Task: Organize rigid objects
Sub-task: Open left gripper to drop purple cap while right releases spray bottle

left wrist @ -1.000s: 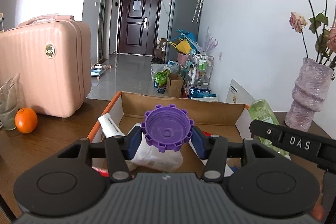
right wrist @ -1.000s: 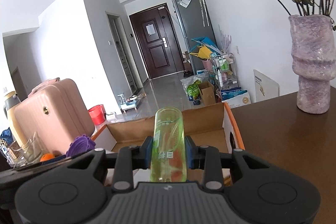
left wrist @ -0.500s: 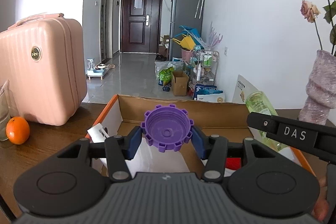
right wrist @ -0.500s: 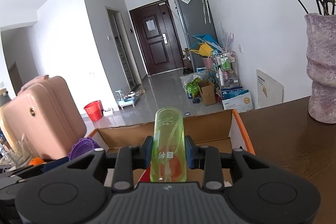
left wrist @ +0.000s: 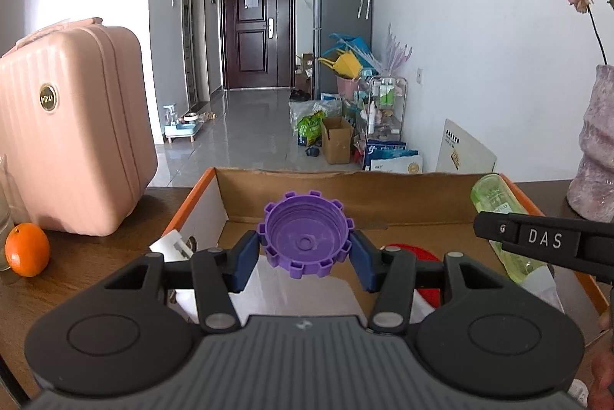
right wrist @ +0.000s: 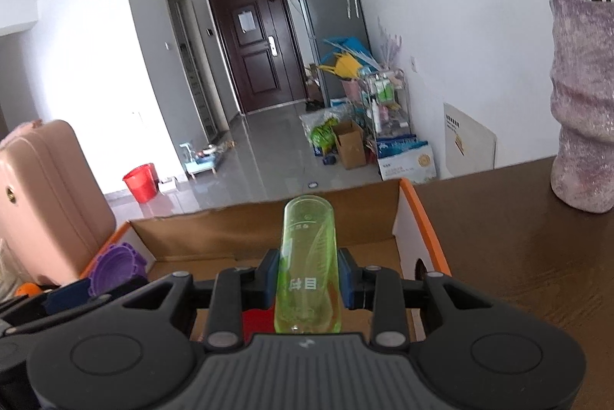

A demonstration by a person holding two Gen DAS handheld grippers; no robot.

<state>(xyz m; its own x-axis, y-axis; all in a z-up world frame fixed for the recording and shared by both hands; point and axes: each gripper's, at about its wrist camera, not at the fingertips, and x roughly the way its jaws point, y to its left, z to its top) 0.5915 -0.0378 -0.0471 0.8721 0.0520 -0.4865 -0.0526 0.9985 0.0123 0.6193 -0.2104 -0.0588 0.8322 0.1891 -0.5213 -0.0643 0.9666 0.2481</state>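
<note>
My left gripper (left wrist: 305, 250) is shut on a purple notched cap (left wrist: 305, 233), open side toward the camera, held above an open cardboard box (left wrist: 337, 195) with orange-edged flaps. My right gripper (right wrist: 309, 275) is shut on a clear green plastic bottle (right wrist: 309, 264), also held above the same box (right wrist: 215, 237). The bottle shows at the right in the left wrist view (left wrist: 499, 214), and the cap shows at the left in the right wrist view (right wrist: 115, 271). White items (left wrist: 172, 247) and a red thing (left wrist: 414, 252) lie in the box.
A pink suitcase (left wrist: 69, 126) stands on the brown table (left wrist: 76, 268) left of the box, with an orange (left wrist: 27, 254) beside it. A lilac vase (right wrist: 583, 103) with dried roses stands on the table to the right. Beyond the table's far edge lies a hallway.
Both grippers, each still holding its object, have tilted or risen slightly above the box; more of the far room shows. The grips are unchanged.
</note>
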